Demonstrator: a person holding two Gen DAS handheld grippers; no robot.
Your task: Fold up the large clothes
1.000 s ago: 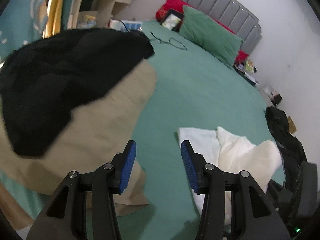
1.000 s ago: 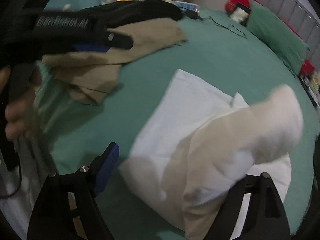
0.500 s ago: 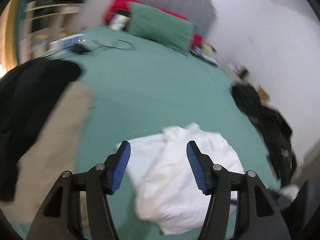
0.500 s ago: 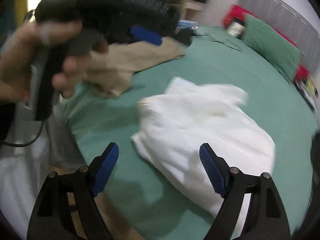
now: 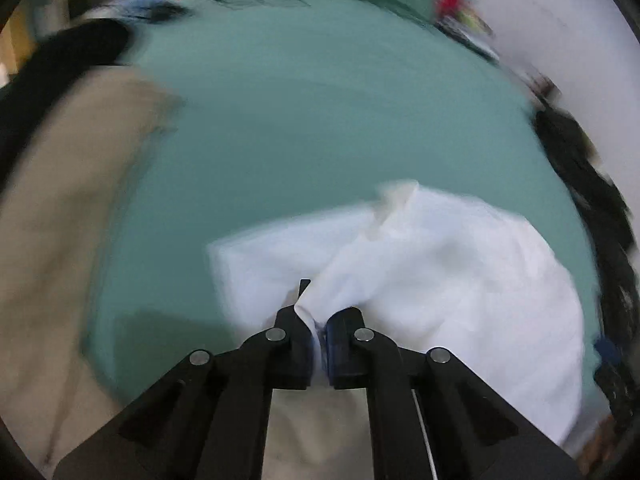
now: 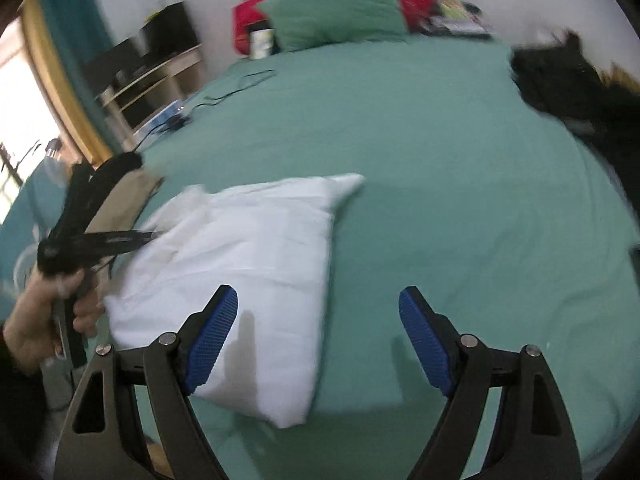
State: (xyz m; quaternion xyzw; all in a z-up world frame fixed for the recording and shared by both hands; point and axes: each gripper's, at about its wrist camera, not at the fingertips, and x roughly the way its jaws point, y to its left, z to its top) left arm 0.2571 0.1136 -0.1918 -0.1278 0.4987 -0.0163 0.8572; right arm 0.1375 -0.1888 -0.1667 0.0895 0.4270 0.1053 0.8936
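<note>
While left gripper (image 5: 319, 344) pinches one white garment (image 5: 440, 280), right gripper (image 6: 320, 340) gapes empty.

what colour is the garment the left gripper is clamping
White garment, pinched by the left gripper; clearest in the right wrist view.

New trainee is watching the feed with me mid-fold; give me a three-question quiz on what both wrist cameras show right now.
1. True or false: the left gripper is shut on the white garment.
2. Is anything between the fingers of the right gripper?
3. Multiple choice: the tan garment lies A) under the green pillow, B) beside the white garment on the green bedsheet, C) in the right gripper.

Key: 1 true, white cloth is pinched between its pads. 2 no, it is open over the bed. 3 B.
</note>
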